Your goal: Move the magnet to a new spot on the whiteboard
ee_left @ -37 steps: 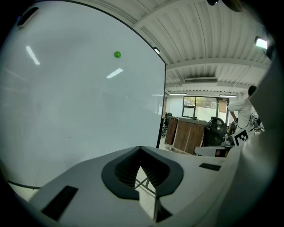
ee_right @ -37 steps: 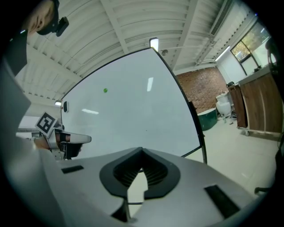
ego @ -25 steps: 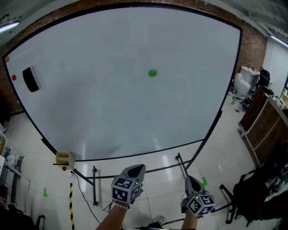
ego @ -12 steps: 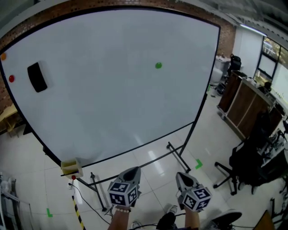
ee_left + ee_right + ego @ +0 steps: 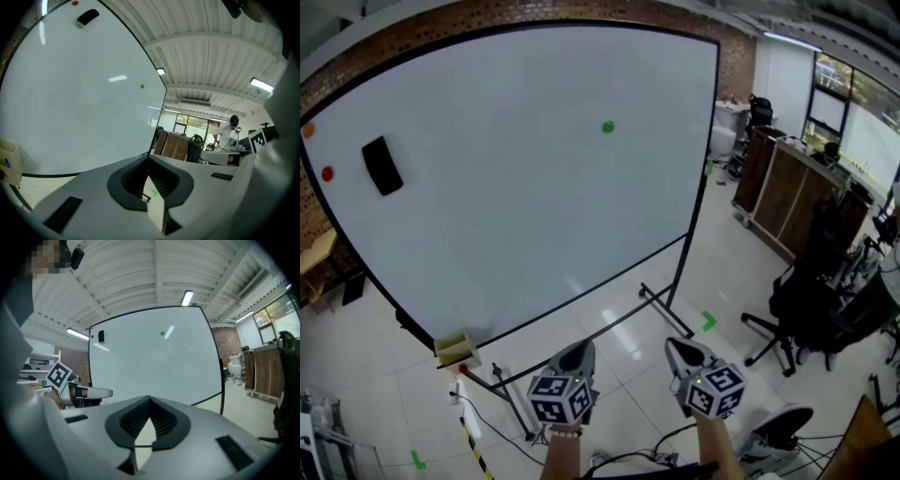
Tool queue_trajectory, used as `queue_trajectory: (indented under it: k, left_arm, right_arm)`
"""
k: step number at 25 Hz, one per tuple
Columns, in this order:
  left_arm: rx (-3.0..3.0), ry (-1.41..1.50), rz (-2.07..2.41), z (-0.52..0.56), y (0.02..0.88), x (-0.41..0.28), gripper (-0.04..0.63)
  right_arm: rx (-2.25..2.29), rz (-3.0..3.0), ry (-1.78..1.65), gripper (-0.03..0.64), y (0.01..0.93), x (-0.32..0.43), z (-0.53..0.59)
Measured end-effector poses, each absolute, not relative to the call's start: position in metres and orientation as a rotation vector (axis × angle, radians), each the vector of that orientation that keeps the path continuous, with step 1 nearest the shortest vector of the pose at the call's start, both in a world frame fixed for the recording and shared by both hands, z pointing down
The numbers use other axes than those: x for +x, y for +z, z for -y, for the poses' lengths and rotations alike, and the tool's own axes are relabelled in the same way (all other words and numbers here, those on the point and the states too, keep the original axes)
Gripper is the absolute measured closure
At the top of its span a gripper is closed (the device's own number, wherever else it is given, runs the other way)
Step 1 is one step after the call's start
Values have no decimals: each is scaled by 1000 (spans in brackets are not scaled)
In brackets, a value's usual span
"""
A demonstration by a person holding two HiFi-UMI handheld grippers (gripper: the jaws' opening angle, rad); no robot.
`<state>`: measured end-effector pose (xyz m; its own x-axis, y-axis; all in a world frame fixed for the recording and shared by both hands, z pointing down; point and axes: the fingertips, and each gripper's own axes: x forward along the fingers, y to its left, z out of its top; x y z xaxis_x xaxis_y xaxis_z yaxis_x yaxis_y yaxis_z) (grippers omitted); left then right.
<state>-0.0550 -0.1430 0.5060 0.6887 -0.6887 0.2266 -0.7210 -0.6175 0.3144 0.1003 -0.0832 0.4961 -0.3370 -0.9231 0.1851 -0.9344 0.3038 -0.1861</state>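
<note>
A small green magnet [image 5: 608, 127] sticks high on the whiteboard [image 5: 516, 206], right of its middle. It also shows as a dot in the left gripper view [image 5: 142, 86] and in the right gripper view [image 5: 162, 333]. Both grippers hang low in front of the board's stand, far below the magnet. My left gripper [image 5: 578, 349] has its jaws together with nothing between them, as the left gripper view [image 5: 149, 157] shows too. The right gripper [image 5: 680, 345] is likewise shut and empty [image 5: 150, 399].
A black eraser [image 5: 382, 166], a red magnet [image 5: 327, 173] and an orange magnet [image 5: 308, 131] sit at the board's left edge. A yellow box [image 5: 456, 350] hangs at its lower corner. An office chair [image 5: 797, 309] and wooden counters [image 5: 787, 192] stand right. A person [image 5: 230, 133] stands behind.
The head view has swung, so the board sits further left and more of the room shows at right. Both grippers stay low and shut; the green magnet keeps its place on the board.
</note>
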Motion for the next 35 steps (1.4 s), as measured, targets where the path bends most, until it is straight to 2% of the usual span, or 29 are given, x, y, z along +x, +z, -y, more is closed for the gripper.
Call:
queue_trajectory:
  k: [15, 35]
  left_arm:
    - [2539, 125, 1163, 105, 490, -19, 600]
    - [2558, 134, 1168, 93, 482, -11, 600]
  right_arm:
    - [1749, 2565, 348, 615, 477, 136, 56]
    - [1734, 2571, 359, 615, 480, 140, 44]
